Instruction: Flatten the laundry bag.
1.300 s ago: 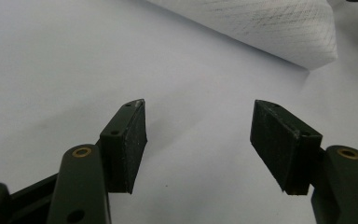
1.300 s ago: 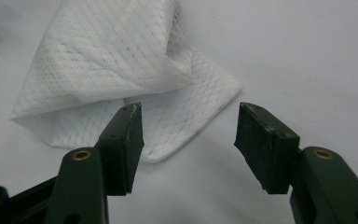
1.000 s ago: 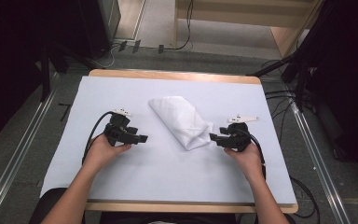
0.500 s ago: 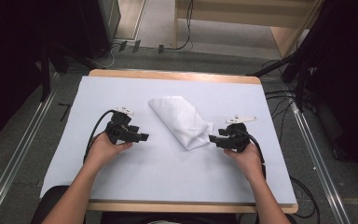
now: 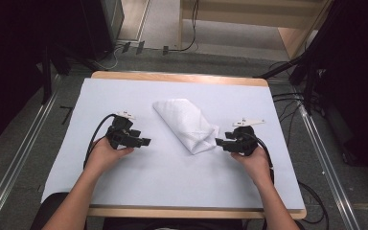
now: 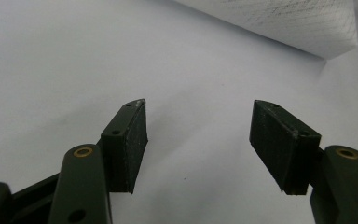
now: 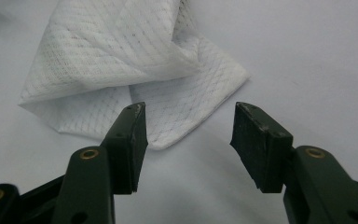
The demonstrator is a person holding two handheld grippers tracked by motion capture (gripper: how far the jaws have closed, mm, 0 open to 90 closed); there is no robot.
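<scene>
Both forearms come in from the near edge of the table [image 5: 124, 91], angled slightly inward, each hand wrapped around a gripper held low over the white covering.

Left gripper [image 5: 143, 142]: points right, toward the table's middle. Jaws spread wide, nothing between them; in the left gripper view [image 6: 198, 140] bare covering shows in the gap.

Right gripper [image 5: 219, 142]: points left, facing the other. Jaws likewise spread and empty [image 7: 189, 140].

Folded white cloth [image 5: 184, 123]: lies flat near the table's centre, between the two grippers, running diagonally from far-left to near-right. Waffle-like weave visible in the right gripper view [image 7: 121, 51].

Its near corner lies just ahead of the right gripper's jaw tips, apart from them, slightly toward the left jaw in that view. Left gripper sits well apart from the cloth; only the cloth's edge [image 6: 289, 23] shows at the top of its view.
</scene>
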